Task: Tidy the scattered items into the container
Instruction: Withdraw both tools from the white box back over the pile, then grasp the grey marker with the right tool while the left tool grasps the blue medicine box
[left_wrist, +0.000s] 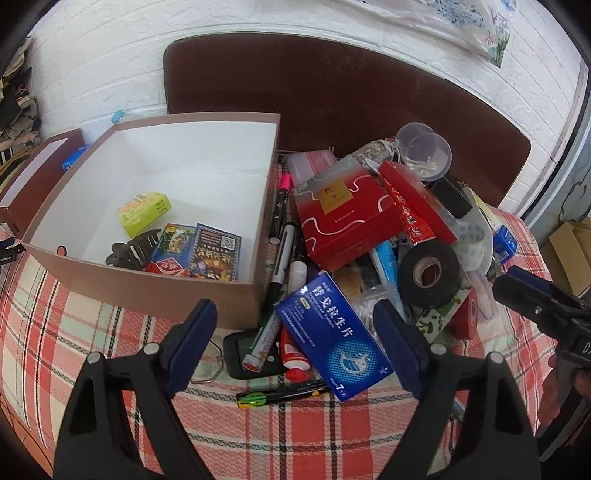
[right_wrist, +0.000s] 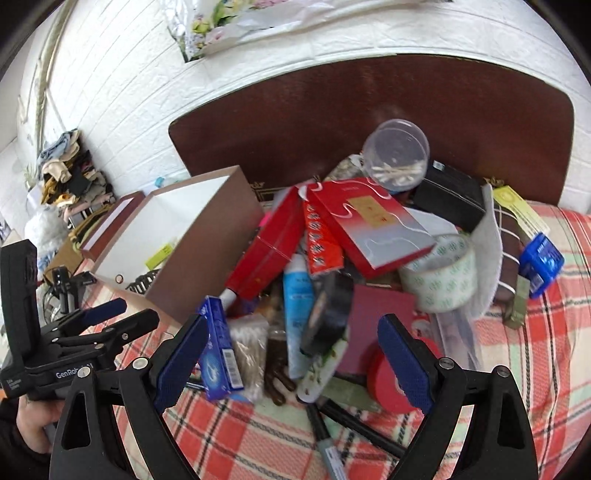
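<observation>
**Open cardboard box beside a heap of small goods**

A woven cloth in red, white and pale green plaid covers the surface. On it stands the container, a rectangular cardboard box with matte pinkish-brown outer walls and a smooth white inside. At its bottom lie a yellow-green carton, a dark ridged hair claw and two glossy printed packets, all gathered toward the near wall.

Just to the right of the box the scattered items form a pile. A flat blue medicine carton lies at the front, with markers wedged between it and the box wall. Higher up sit a glossy red and silver flat box, a black roll of cloth tape and a clear round plastic tub holding cotton swabs. The right wrist view adds a roll of printed clear tape and a red tape roll.

The left gripper hovers with its blue-padded fingers spread wide to either side of the blue carton, pads apart from it. The right gripper is likewise spread wide over the pile, gripping nothing.
</observation>
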